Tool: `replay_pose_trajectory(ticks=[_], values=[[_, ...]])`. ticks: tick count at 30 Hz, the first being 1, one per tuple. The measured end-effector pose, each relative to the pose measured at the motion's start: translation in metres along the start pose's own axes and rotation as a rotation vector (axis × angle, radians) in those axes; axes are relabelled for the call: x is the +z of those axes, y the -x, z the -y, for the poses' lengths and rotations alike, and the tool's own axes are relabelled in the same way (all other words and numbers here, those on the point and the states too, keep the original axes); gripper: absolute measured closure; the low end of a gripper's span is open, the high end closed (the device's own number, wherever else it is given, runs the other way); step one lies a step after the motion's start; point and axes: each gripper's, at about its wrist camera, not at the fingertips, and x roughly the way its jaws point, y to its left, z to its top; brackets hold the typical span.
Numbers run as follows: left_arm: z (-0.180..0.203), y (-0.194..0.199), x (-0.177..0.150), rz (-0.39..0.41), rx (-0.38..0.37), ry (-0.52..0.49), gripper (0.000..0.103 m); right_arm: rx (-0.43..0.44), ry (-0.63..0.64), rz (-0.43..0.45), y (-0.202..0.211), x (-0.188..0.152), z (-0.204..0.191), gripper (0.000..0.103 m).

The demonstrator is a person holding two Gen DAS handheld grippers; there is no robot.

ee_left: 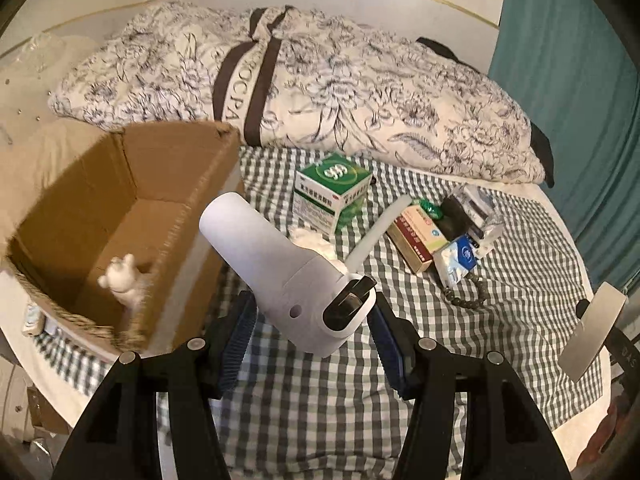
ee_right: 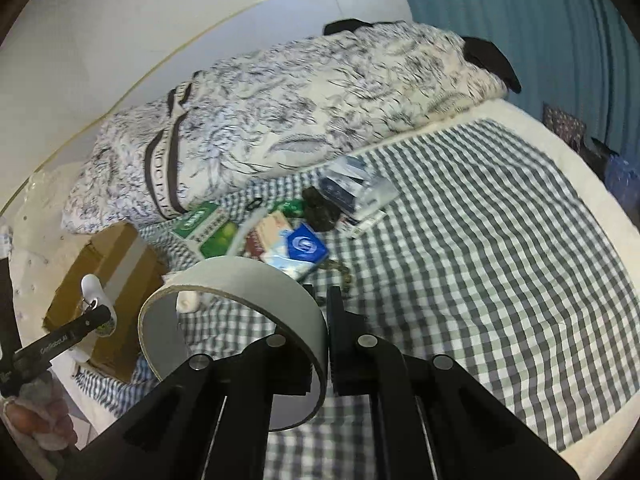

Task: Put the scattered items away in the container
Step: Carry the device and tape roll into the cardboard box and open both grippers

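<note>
Left gripper (ee_left: 308, 316) clamped on white dryer (ee_left: 280, 264), right gripper (ee_right: 326, 340) on ring's (ee_right: 240, 280) rim, beside box (ee_left: 120, 200).

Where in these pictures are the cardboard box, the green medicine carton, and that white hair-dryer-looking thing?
cardboard box (ee_left: 176, 168): left wrist view, on its inner back wall.
green medicine carton (ee_left: 332, 174): left wrist view, on its green top face.
white hair-dryer-like device (ee_left: 256, 236): left wrist view, on its barrel, between the gripper's fingers.

The print on the green box (ee_left: 333, 192) is too small to read, the white figure (ee_left: 122, 280) in the cardboard box (ee_left: 120, 216) is blurred, and the quilt (ee_right: 280, 120) smears in the right wrist view.
</note>
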Motion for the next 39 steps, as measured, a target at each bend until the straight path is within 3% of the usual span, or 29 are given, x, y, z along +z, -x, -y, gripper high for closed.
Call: replay_pose_trajectory(ticks=[8, 18, 31, 39], values=[[-0.028, 0.046, 0.011, 0.069, -0.004, 0.006, 0.044, 0.059, 0.118, 0.033, 0.028, 0.001, -0.079, 0.097], [-0.096, 0.080, 0.024, 0.141, 0.044, 0.083, 0.044, 0.169, 0.258, 0.039, 0.029, 0.001, -0.183, 0.097], [-0.179, 0.071, 0.029, 0.139, 0.105, 0.177, 0.044, 0.280, 0.405, -0.004, -0.006, 0.003, -0.301, 0.097], [-0.210, 0.043, 0.027, 0.098, 0.122, 0.200, 0.044, 0.277, 0.457, -0.062, -0.057, -0.005, -0.347, 0.097]])
